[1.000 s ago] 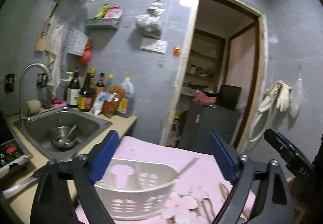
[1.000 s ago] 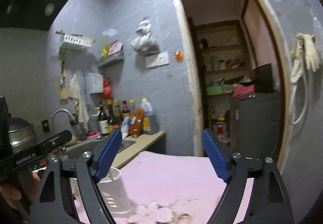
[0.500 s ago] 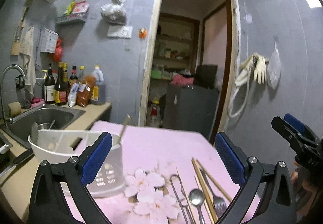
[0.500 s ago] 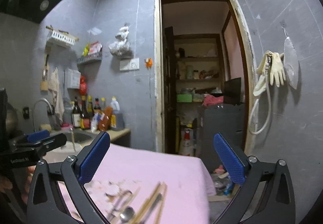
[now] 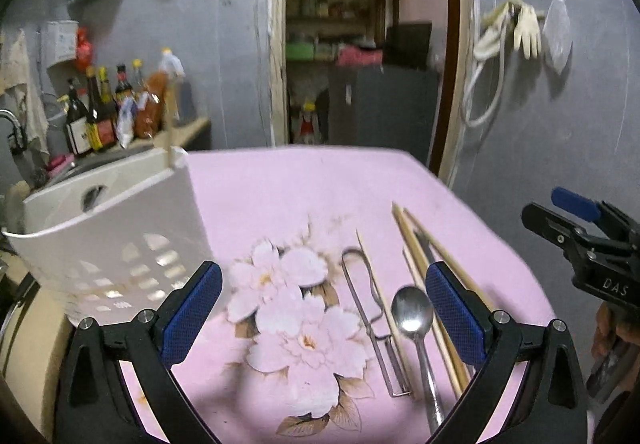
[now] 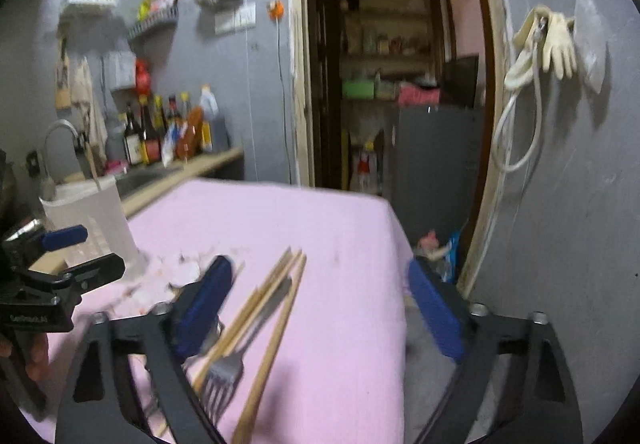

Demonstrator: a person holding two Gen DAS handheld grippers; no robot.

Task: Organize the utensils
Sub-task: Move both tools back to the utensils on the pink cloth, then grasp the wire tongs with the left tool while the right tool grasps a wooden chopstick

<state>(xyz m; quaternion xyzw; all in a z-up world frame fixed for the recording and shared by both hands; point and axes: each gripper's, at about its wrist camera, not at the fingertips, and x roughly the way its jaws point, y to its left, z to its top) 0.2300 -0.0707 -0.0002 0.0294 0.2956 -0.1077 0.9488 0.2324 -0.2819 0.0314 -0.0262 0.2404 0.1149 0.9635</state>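
A white slotted utensil caddy [image 5: 108, 236] stands at the left of the pink floral tablecloth [image 5: 288, 196], with one wooden stick upright in it. To its right lie a wire peeler [image 5: 372, 308], a steel spoon [image 5: 414, 318] and wooden chopsticks [image 5: 416, 248]. My left gripper [image 5: 323, 284] hovers open above the flowers, holding nothing. In the right wrist view a fork [image 6: 228, 364] and chopsticks [image 6: 276, 308] lie under my right gripper [image 6: 320, 272]. Its jaws are closing, wide apart, with nothing pressed between the pads. The caddy [image 6: 92, 220] sits far left there.
A sink counter with bottles [image 5: 100, 112] runs behind the caddy. The table's right edge [image 6: 400, 284] drops to the floor beside a doorway [image 6: 392, 84]. Gloves and a hose [image 6: 548, 44] hang on the right wall. The right gripper [image 5: 588, 240] shows at the left view's right edge.
Both grippers have dropped and tilted down toward the table, so the loose utensils now fill the lower views. The caddy slid leftward in view. The right jaws stand narrower than half a second ago.
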